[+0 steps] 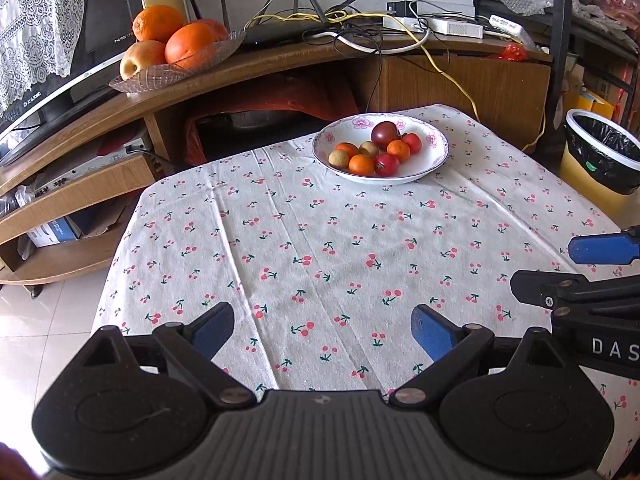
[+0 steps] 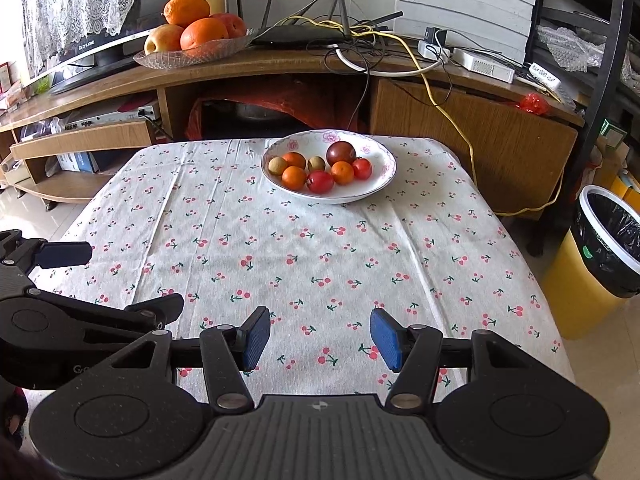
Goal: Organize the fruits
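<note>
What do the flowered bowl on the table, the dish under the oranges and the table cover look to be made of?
Bowl: likely glazed ceramic, glossy white with printed pink flowers and a thin dark rim line.
Dish: clear cut glass or moulded plastic, see-through with a faceted pattern.
Cover: woven fabric, matte, creased in folds, cherry print.

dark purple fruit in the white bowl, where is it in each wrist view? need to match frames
Left wrist view: the dark purple fruit sits upper centre-right, at the back of the white bowl.
Right wrist view: the dark purple fruit is upper centre, again the rearmost fruit in the white bowl.
Shared landmark: the glass dish of oranges on the wooden cabinet, upper left in both.
</note>
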`<state>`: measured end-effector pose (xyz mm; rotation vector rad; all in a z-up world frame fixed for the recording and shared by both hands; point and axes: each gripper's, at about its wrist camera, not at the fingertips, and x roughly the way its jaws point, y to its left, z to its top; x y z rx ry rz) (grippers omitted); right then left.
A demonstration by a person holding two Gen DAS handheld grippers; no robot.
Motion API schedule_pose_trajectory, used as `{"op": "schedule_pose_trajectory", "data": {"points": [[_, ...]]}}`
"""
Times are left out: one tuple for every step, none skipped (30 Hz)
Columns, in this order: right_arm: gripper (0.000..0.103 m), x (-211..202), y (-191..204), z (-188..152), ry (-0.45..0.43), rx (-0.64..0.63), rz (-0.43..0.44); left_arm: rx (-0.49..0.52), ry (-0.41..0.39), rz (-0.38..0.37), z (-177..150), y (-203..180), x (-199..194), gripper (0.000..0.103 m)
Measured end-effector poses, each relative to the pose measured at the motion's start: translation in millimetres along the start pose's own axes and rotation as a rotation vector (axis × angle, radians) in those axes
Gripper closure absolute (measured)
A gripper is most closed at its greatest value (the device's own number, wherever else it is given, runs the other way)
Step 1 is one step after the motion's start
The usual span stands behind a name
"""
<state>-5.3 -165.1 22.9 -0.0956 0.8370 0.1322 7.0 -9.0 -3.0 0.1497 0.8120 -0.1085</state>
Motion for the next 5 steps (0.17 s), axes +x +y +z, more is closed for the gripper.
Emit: {"op": "schedule_pose_trajectory", "data": {"points": [[0.051, -0.2, 0.0, -0.3, 0.0, -0.001, 0.0, -0.002, -0.003, 0.0, -0.1, -0.1, -0.4, 0.0], [0.051, -0.4, -0.2, -0.4, -0.001, -0.001, -0.001, -0.003, -0.005, -0.001, -0.3, 0.0, -0.6, 0.0], [0.051, -0.2, -0.7, 0.1, -0.001, 0.002, -0.001, -0.003, -0.004, -0.001, -0.2, -0.3, -0.5, 0.0], [0.051, 0.0, -1.5, 0.2, -0.001, 0.006, 0.0, -0.002, -0.002, -0.002, -0.4, -0.5, 0.0, 0.0], [0.051, 0.2, -1.8, 0.3, -0.001, 0.006, -0.001, -0.002, 0.002, -0.003, -0.6, -0.8, 0.8, 0.0]]}}
